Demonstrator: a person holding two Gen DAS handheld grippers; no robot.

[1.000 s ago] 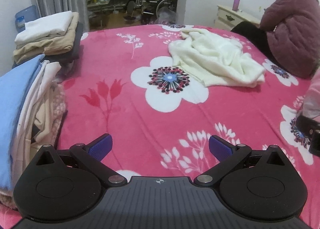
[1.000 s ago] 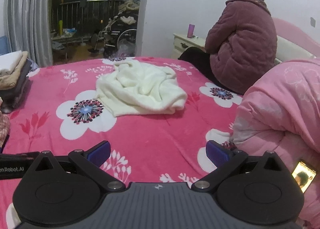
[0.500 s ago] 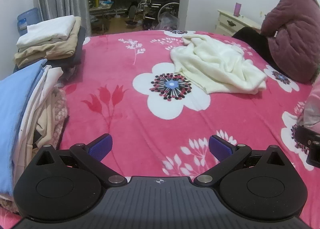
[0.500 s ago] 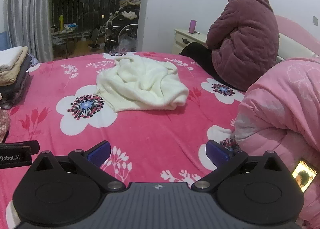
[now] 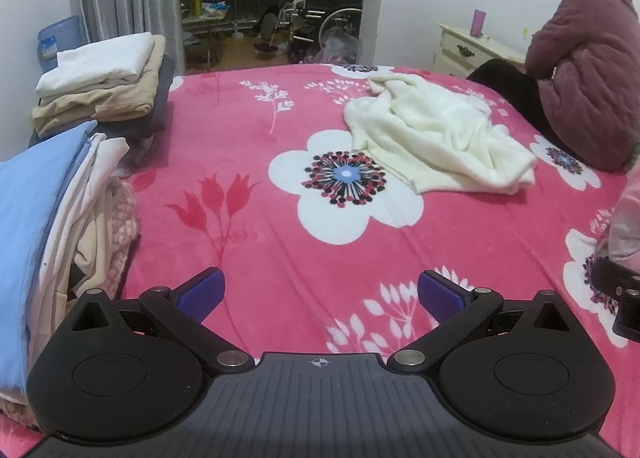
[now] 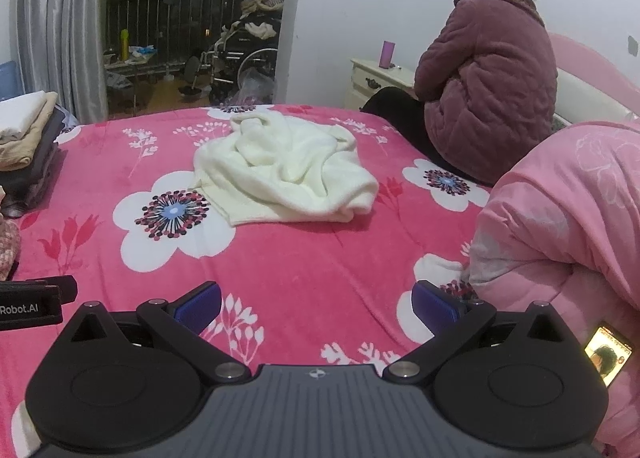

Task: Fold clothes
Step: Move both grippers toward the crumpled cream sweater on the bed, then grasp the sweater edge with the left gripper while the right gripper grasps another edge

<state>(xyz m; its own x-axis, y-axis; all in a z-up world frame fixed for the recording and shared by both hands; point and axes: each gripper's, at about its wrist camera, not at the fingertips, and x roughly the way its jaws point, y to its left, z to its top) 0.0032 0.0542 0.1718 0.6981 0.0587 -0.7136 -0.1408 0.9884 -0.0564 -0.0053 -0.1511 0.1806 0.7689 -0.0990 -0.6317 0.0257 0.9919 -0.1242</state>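
Left gripper (image 5: 319, 294): jaws spread wide, nothing between the blue pads; hovers over bare pink blanket at the near edge of the bed.
Right gripper (image 6: 316, 306): likewise wide apart and empty, over the blanket, just beside the pink quilt.
Cream garment (image 5: 436, 140): crumpled and unfolded, lying on the blanket past mid-bed, well apart from both grippers; its near edge overlaps a petal of the large white flower print. Also seen from the right wrist (image 6: 282, 174).
Blanket (image 5: 280, 242): pink with white flowers, covers the bed.
Near stack (image 5: 52, 214): folded clothes at the left edge, blue piece on top.
Far stack (image 5: 104, 86): folded white and beige pieces over dark ones, behind the near stack.
Pink quilt (image 6: 568, 226): bunched at the right side of the bed.
Phone (image 6: 608, 354): lit screen, resting against the quilt at lower right.
Person (image 6: 484, 98): seated on the far right edge of the bed, back turned, in a quilted maroon jacket.
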